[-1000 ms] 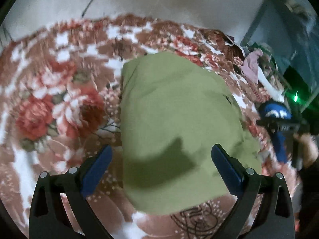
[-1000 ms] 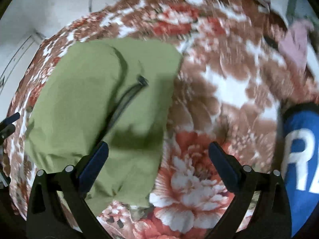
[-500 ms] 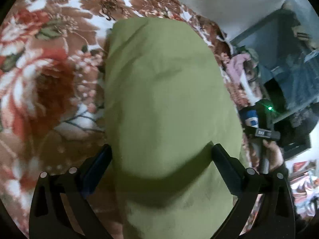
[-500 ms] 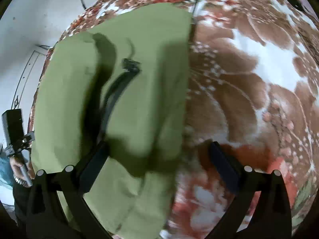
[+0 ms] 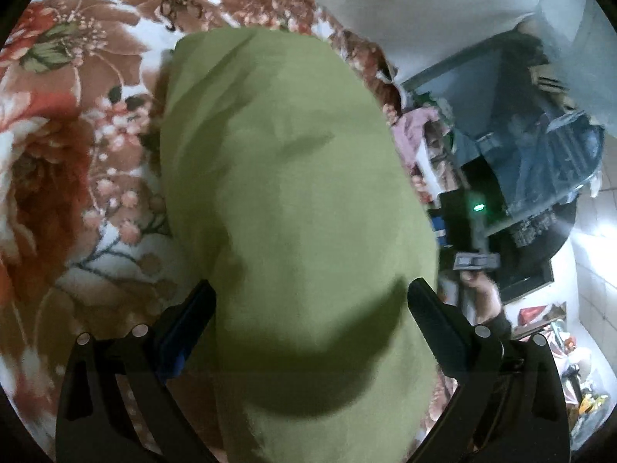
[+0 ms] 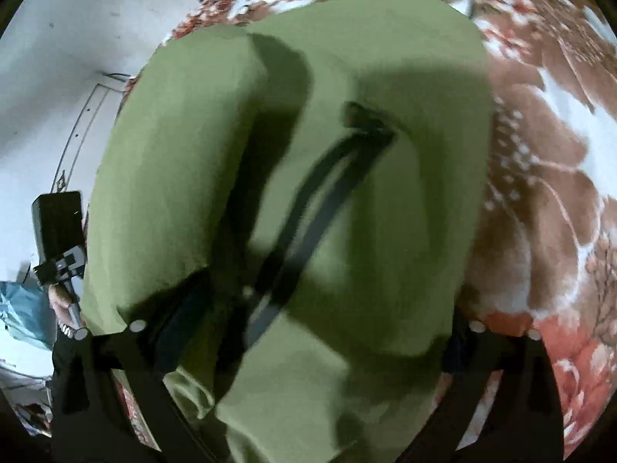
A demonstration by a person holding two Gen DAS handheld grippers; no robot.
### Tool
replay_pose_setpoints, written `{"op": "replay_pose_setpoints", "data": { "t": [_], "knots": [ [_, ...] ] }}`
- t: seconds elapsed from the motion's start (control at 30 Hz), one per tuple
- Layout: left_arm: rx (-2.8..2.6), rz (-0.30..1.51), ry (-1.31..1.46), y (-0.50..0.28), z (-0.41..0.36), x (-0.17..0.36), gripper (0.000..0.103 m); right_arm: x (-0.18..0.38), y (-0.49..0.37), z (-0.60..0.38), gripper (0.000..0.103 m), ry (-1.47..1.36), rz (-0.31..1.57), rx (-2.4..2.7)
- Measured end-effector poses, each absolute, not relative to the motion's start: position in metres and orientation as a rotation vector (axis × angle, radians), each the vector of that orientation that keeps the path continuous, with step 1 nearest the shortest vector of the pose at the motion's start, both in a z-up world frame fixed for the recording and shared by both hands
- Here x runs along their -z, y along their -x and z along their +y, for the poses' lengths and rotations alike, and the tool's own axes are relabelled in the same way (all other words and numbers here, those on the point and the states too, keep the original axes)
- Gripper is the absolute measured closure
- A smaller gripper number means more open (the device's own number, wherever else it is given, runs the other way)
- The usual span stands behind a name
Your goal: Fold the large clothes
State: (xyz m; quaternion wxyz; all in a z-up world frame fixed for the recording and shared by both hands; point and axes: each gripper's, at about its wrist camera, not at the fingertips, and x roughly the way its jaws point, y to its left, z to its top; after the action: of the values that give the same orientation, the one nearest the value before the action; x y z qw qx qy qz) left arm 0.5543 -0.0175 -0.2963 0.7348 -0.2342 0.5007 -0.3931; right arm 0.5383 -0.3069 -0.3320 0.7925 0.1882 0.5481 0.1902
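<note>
I have both grippers low over the green garment [image 5: 293, 200], which lies on the floral blanket [image 5: 77, 177] as a long folded bundle, its long axis running straight away from me along the line of the fingers. My left gripper [image 5: 310, 320] stands wide, one finger on each side of the bundle's near end, the cloth passing between them with nothing pinched. My right gripper [image 6: 327, 328] also looks spread, the cloth bulging up between its fingers, though fabric hides the right-hand tip. Neither hand seems nearer; both sit at the same near end, so I judge the coming move to be a grasp there, carrying it toward the far edge. The fabric looks soft, matte olive, lightly creased, and a dark zipper [image 6: 308, 208] runs diagonally across the right side.
</note>
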Motion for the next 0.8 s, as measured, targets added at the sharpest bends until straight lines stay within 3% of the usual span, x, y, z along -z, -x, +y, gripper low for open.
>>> {"op": "replay_pose_setpoints", "data": {
  "t": [0.37,0.63,0.8],
  "knots": [
    [0.931,1.085,0.646,-0.561,-0.003,0.326,0.007,0.348,-0.533,-0.342,0.021,-0.67,1.139,-0.624],
    [0.892,1.113,0.625,-0.562,-0.007,0.325,0.005,0.334,-0.527,-0.343,0.012,-0.704,1.079,-0.76],
    [0.876,1.136,0.615,-0.564,-0.018,0.32,0.006,0.327,-0.533,-0.307,0.003,-0.576,1.1,-0.742]
  ]
}}
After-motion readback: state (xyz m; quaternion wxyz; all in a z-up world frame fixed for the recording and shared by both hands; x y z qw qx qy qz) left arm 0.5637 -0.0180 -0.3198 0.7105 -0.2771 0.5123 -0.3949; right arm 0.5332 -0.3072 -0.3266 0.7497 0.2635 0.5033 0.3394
